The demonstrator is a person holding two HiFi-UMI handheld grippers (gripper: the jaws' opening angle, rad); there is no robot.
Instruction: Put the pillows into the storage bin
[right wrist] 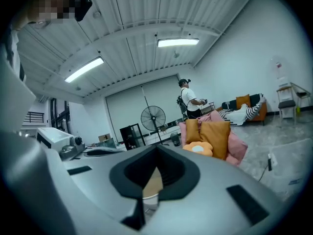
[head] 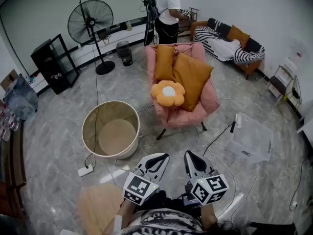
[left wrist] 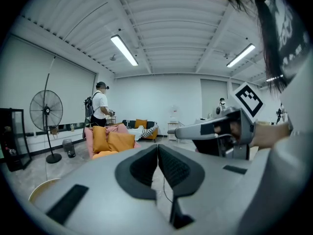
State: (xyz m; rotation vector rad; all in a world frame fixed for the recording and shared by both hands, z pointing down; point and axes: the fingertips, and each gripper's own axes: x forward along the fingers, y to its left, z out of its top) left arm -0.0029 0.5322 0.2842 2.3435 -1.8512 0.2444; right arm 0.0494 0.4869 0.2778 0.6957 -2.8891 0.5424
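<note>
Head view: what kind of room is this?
Likely a lab or studio space dressed as a living room. A pink armchair with pillows, a sofa and a pedestal fan stand on bare stone-look floor with loose cables. The left gripper view shows a ribbed industrial ceiling with strip lights.

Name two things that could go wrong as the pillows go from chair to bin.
A cable crosses the floor before the chair and a power strip lies beside the storage bin: a trip or snag is possible.
The flower pillow sits at the seat's front and may slide off when the orange pillows move.
</note>
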